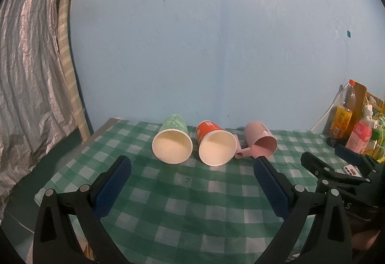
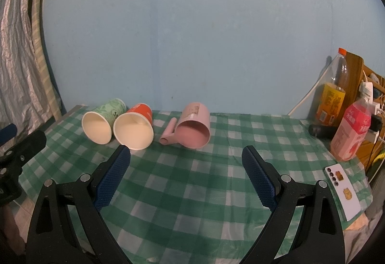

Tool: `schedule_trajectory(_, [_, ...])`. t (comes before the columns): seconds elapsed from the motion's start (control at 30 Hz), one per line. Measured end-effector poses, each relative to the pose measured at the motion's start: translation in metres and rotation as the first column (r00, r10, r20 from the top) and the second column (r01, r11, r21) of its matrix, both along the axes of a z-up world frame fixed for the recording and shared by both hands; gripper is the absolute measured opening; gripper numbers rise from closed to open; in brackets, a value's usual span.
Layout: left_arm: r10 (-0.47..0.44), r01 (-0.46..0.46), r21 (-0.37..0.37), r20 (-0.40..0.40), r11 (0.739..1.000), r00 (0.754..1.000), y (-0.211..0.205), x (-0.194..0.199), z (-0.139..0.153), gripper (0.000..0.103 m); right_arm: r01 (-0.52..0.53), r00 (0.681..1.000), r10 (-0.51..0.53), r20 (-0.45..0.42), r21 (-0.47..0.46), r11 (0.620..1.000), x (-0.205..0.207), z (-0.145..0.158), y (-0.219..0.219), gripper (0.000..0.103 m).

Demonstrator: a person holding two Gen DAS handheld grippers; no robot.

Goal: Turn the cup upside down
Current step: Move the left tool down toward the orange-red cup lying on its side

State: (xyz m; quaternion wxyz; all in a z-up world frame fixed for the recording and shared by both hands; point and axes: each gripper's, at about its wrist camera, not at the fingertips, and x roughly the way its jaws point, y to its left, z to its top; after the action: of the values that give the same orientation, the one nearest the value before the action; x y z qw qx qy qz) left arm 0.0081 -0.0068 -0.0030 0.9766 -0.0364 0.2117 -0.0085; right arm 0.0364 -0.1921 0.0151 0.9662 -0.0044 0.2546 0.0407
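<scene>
Right now your left gripper [image 1: 192,165] and right gripper [image 2: 186,155] both hover over the checked tablecloth [image 2: 192,191], jaws spread wide and holding nothing. Ahead, near the blue wall [image 1: 204,47], three cups lie on their sides with mouths toward you: a green paper cup [image 1: 173,143], a red paper cup [image 1: 215,146] touching it (rims meeting), and a pink handled mug [image 2: 193,129] just beside the red one.
</scene>
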Motion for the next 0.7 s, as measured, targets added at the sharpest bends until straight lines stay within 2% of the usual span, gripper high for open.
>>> schedule_trajectory(0.23, [0.010,-0.009,0.032,-0.026,0.999,1.000,-0.001,0.014,0.011,0.103,-0.011,1.000,0.011,-0.010,0.025,1.000,0.009,0.002,-0.007,0.093])
schedule_trajectory(0.53, [0.002,0.003,0.033,-0.171,0.999,0.985,0.003,0.066,0.020,0.103,-0.086,0.996,0.087,-0.014,0.078,0.993,0.031,0.025,-0.010,0.093])
schedule_trajectory(0.7, [0.007,0.008,0.063,-0.239,0.998,0.971,-0.005,0.097,0.025,0.103,-0.125,0.990,0.131,-0.060,0.094,0.988,0.059,0.040,-0.010,0.093])
